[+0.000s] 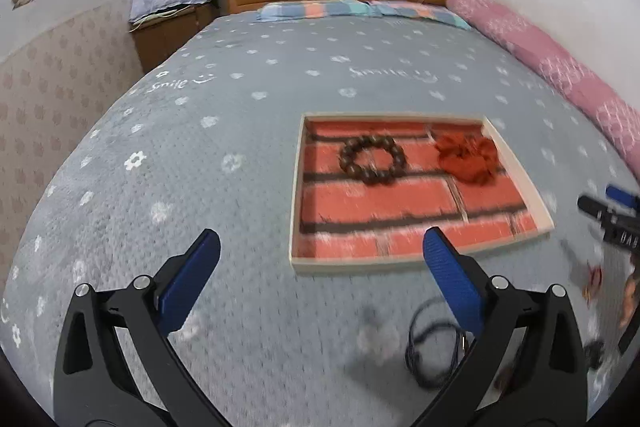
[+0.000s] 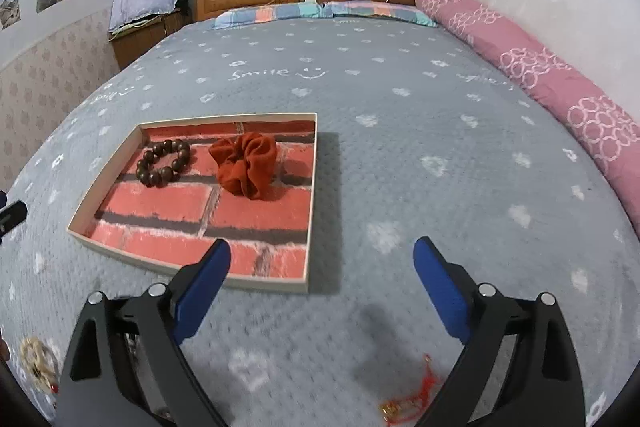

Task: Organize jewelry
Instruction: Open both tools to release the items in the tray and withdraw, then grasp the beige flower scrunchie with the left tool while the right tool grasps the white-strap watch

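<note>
Holding both tools over the bed (image 2: 400, 131), you have each pair of jaws spread wide with nothing between the blue pads. Your left gripper (image 1: 320, 267) hangs above the grey flowered bedspread just short of the tray (image 1: 296, 195), whose near rim sits ahead of the right pad. Your right gripper (image 2: 322, 279) is to the right of that same tray (image 2: 312, 187), its left pad overlapping the tray's near corner in the view.

Inside the tray, on its red brick-pattern liner, a dark wooden bead bracelet (image 2: 163, 163) lies flat toward the far side, and a rust-red scrunchie (image 2: 244, 167) sits just beside it, apart from the beads.

Outside the tray, a black cord necklace (image 1: 430, 347) lies looped on the bedspread close under your left gripper's right finger. A red string bracelet with gold bits (image 2: 408, 397) lies near your right gripper, between its fingers and toward the right one. A pale beaded piece (image 2: 36, 363) lies at the lower left edge of the right view, too blurred to describe further.
</note>
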